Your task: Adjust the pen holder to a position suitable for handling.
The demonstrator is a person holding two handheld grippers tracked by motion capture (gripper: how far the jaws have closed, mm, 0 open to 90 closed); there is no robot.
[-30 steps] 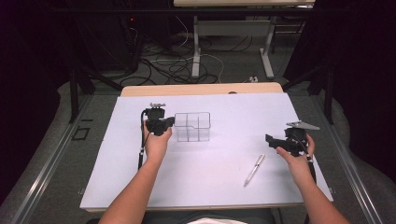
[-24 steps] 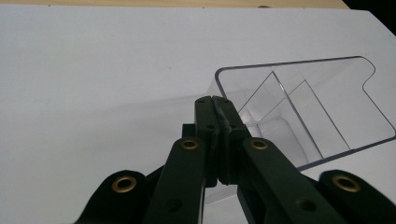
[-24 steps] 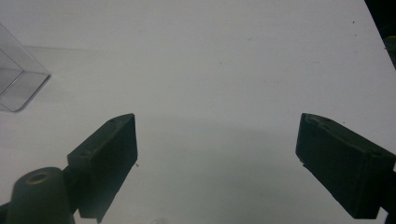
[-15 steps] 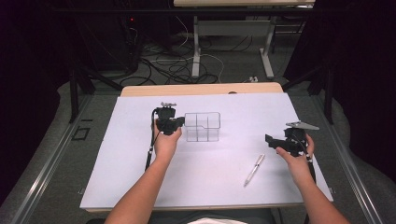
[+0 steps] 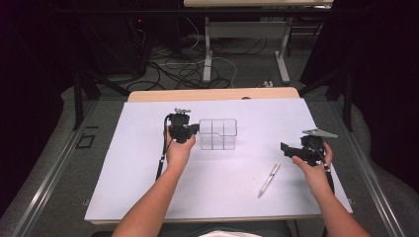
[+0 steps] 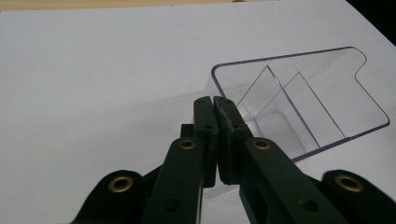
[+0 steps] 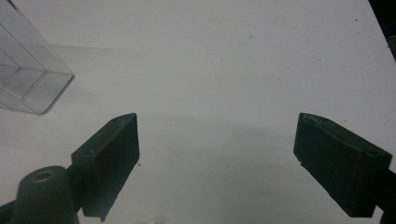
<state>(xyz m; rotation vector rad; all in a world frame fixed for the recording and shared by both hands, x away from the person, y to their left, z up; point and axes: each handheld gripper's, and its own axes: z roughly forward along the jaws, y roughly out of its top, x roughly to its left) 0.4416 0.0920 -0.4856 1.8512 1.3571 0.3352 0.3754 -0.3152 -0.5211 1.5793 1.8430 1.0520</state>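
A clear plastic box [image 5: 218, 134] with inner dividers stands upright near the middle of the white table. My left gripper [image 5: 194, 130] is at its left side, shut on the box's near wall [image 6: 214, 100]. In the left gripper view the box [image 6: 303, 93] stretches away to the right of the closed jaws. My right gripper [image 5: 286, 148] hovers at the right of the table, open and holding nothing [image 7: 215, 126]. A corner of the box [image 7: 28, 79] sits at the upper left of the right gripper view. A silver pen [image 5: 269, 179] lies on the table, just left of the right hand.
A white sheet [image 5: 123, 173] covers the tabletop, with a wooden strip [image 5: 212, 94] along the far edge. Cables and table legs are on the floor beyond.
My left gripper has moved to the right with the clear box held in it, sliding the box toward the table's middle. The right gripper and the pen have stayed put.
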